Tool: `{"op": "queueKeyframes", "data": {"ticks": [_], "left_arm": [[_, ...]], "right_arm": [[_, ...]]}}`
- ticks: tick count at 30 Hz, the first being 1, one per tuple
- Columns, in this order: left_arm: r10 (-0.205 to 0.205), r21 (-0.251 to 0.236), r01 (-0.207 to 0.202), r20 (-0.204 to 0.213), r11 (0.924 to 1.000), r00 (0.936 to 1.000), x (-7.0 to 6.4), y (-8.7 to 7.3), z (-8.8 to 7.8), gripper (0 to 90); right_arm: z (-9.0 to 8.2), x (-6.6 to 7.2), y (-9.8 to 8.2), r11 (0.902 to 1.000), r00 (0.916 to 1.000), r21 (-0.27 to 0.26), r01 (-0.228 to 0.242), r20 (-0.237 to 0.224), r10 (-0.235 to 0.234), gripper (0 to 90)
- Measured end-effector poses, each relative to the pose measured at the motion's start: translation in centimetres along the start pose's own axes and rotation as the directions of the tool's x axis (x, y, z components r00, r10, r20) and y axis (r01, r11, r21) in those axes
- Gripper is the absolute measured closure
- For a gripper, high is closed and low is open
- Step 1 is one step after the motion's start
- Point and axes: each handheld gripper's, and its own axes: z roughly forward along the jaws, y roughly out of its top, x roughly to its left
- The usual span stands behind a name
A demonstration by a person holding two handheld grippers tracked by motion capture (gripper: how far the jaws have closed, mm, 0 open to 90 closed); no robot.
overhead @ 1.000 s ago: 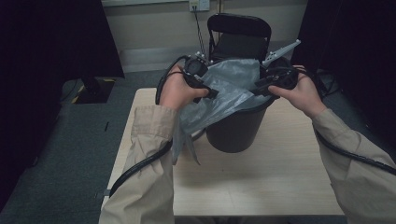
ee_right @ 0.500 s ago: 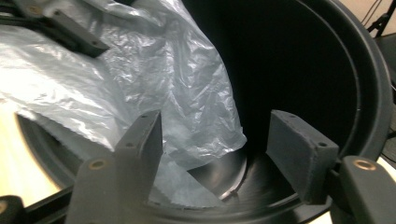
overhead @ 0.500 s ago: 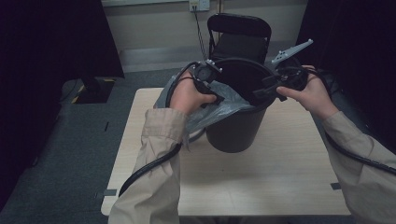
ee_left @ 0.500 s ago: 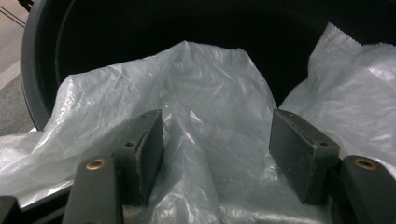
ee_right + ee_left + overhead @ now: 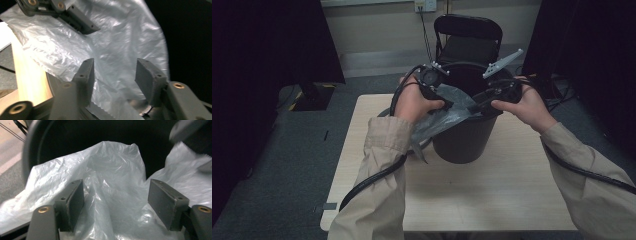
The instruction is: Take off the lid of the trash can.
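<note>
Translucent plastic bin liner (image 5: 110,177) draped over near rim of black waste bin (image 5: 462,142) on surface. Left gripper (image 5: 115,203): jaws spread, just opening, film bunched between, unpinched. Right gripper (image 5: 113,81): jaws spread, just closing, film behind. Judgement: liner light, limp, slippery, tear-prone; pinch doubled edge fold.

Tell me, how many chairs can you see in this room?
1. A black folding chair stands against the far wall, just behind the table and the black bin. The dark areas at both sides of the room could hide others.
</note>
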Motion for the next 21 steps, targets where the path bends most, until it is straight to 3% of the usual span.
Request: {"op": "queueKeyframes", "data": {"ticks": [2, 5, 7, 11, 13, 14, 16, 18, 21], "left_arm": [[-0.008, -0.027, 0.008, -0.015, 0.9996, 0.9999, 0.4, 0.0, -0.7, 26.9], [-0.011, -0.039, 0.01, -0.045, 0.9992, 0.9989, 1.1, -0.2, -2.1, 25.2], [-0.033, -0.034, 0.031, -0.061, 0.9989, 0.9976, 1.5, -0.6, -3.0, 25.8], [-0.068, -0.035, 0.066, -0.073, 0.9972, 0.995, 2.2, -1.6, -4.1, 24.3], [-0.094, -0.021, 0.093, -0.056, 0.9955, 0.994, 2.3, -2.3, -4.0, 24.2], [-0.104, -0.016, 0.104, -0.034, 0.9945, 0.994, 2.3, -2.5, -4.0, 29.8], [-0.078, -0.004, 0.078, -0.005, 0.9969, 0.9969, 1.8, -2.5, -4.2, 53.5], [-0.055, 0.038, 0.056, -0.006, 0.9977, 0.9984, 1.1, -2.2, -4.3, 63.5], [-0.063, 0.073, 0.062, 0.012, 0.9954, 0.9979, 0.3, -1.7, -4.3, 76.6]], "right_arm": [[0.4, 0.1, 0.1, 0.9998, 0.9998, 0.016, 0.014, -0.016, -0.014, 60.3], [0.7, 0.3, 0.2, 0.9985, 0.9986, 0.042, 0.034, -0.041, -0.032, 64.6], [0.9, 0.5, 0.2, 0.9984, 0.9985, 0.042, 0.038, -0.041, -0.036, 64.7], [0.9, 0.4, 0.1, 0.9983, 0.9988, 0.044, 0.039, -0.032, -0.037, 64.2], [0.8, 0.4, 0.2, 0.9983, 0.9988, 0.043, 0.04, -0.029, -0.038, 64.0], [0.8, 0.5, 0.1, 0.9983, 0.9989, 0.041, 0.041, -0.025, -0.04, 63.4], [0.7, 0.5, 0.1, 0.9984, 0.999, 0.039, 0.041, -0.018, -0.041, 61.4], [0.5, 0.4, 0.1, 0.9987, 0.9993, 0.034, 0.037, -0.006, -0.037, 59.6], [0.0, 0.2, 0.1, 0.9997, 0.9997, 0.011, 0.022, 0.011, -0.022, 52.2]]}}
